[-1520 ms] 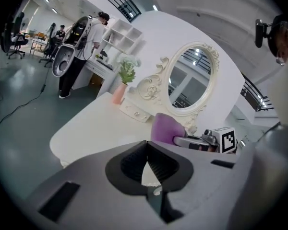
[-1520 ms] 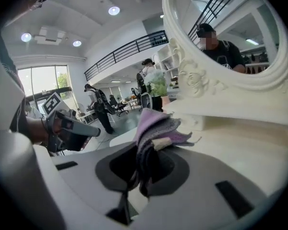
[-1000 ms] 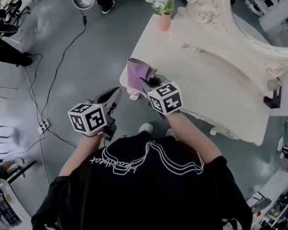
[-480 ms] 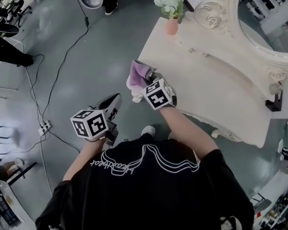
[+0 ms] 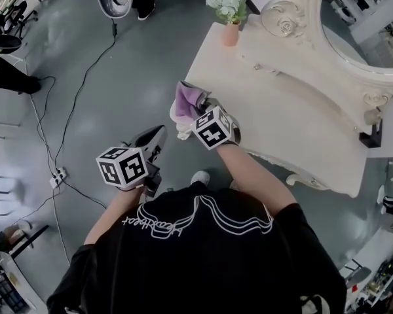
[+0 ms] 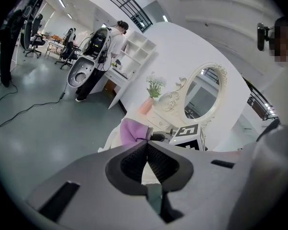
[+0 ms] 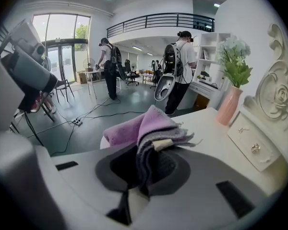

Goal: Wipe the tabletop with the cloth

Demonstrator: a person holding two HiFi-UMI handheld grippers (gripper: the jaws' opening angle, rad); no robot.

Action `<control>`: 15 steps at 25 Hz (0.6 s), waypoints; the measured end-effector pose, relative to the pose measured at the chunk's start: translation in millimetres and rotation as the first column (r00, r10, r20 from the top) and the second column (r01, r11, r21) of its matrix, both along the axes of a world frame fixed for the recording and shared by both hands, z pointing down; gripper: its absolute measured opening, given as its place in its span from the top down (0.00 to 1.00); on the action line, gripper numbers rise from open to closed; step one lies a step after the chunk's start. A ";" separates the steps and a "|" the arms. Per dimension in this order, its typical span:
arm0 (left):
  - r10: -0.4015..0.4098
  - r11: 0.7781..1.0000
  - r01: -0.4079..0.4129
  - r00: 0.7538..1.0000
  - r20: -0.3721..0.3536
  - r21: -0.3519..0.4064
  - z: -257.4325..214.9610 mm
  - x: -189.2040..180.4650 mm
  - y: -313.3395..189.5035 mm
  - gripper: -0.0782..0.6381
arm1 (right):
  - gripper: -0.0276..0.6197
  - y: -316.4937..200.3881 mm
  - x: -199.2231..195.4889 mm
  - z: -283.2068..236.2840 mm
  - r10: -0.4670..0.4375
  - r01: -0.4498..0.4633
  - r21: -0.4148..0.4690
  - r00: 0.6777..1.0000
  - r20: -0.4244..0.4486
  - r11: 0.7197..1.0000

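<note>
While the head view looks down, the right gripper (image 5: 195, 108) sits at the near left corner of the tabletop (image 5: 281, 103), clamped on the cloth (image 5: 185, 98). The cloth is bunched at the table edge. Can't tell if it touches the surface. The left gripper (image 5: 154, 138) hangs over the floor, off the table and apart from the cloth. A pink vase (image 5: 230, 33) stands at the far corner.

Left gripper view: jaws pressed together with nothing between them. The cloth and the right gripper's marker cube (image 6: 188, 133) lie ahead.

Right gripper view: jaws closed on a folded wad of cloth that sticks out past the tips, above the cream top. It is lilac outside, with grey layers and a small pale tag in the fold. It looks plush, soft and floppy.

Likely step: starting a wipe pass. To do it well, press the protruding fold flat on the surface and grip firmly. Sweep in long overlapping strokes away from this corner, keeping the jaw tips off the painted top and steering clear of the vase.
</note>
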State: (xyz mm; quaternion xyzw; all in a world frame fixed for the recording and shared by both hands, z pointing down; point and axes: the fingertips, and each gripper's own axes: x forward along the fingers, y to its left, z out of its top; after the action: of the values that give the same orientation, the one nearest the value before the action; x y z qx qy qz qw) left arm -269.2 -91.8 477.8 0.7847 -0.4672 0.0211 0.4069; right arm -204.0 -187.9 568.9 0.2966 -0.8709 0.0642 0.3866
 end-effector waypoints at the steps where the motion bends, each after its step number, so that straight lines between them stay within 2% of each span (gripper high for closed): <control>1: 0.003 1.000 -0.003 1.000 -0.001 0.001 -0.4 0.0 -0.9 0.88 | 0.89 -0.1 1.5 -0.3 0.004 -0.004 0.000 1.000 0.000 1.000; 15: 0.086 0.996 -0.086 0.996 -0.017 0.002 4.0 27.0 -15.9 0.88 | 0.89 4.4 49.7 0.7 0.086 -0.086 -0.018 0.996 -0.004 0.996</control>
State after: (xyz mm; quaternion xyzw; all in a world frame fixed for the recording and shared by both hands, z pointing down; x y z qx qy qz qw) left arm -242.3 -107.8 481.9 0.8045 -0.4294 0.0317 0.4090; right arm -154.2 -183.5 569.6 0.3305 -0.8562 0.0882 0.3873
